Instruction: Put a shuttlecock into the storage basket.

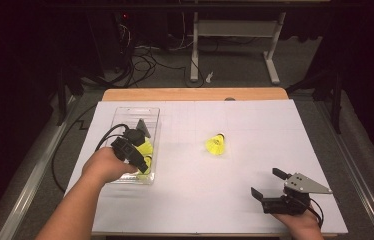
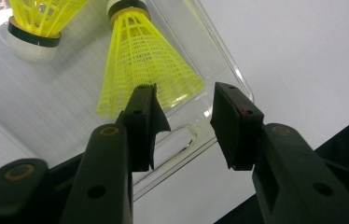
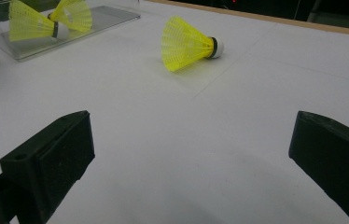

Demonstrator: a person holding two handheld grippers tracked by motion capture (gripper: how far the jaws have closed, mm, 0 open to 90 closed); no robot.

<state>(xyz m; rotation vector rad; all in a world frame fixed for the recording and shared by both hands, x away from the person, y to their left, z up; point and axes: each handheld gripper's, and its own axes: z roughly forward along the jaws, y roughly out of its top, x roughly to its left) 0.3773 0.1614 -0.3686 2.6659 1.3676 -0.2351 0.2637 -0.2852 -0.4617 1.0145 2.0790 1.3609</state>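
Observation:
A clear plastic tray [image 1: 125,112] lies on the left of the white table, with yellow shuttlecocks [image 1: 146,148] in it. My left gripper [image 1: 144,162] hangs over the tray's near end. It is open [image 2: 184,100] with nothing between the jaws, and one shuttlecock's skirt [image 2: 149,70] lies just past the left jaw. A second shuttlecock [image 2: 37,23] rests deeper in the tray. Another yellow shuttlecock [image 1: 216,144] lies on its side mid-table. My right gripper [image 1: 267,183] rests near the front right, wide open [image 3: 191,154], facing that shuttlecock [image 3: 186,44] from a distance.
White paper covers the tabletop [image 1: 255,125], with a wooden edge at the back. The tray [image 3: 93,18] and its shuttlecocks [image 3: 28,23] appear far left in the right gripper view. Cables and a desk frame [image 1: 195,45] stand on the floor beyond.

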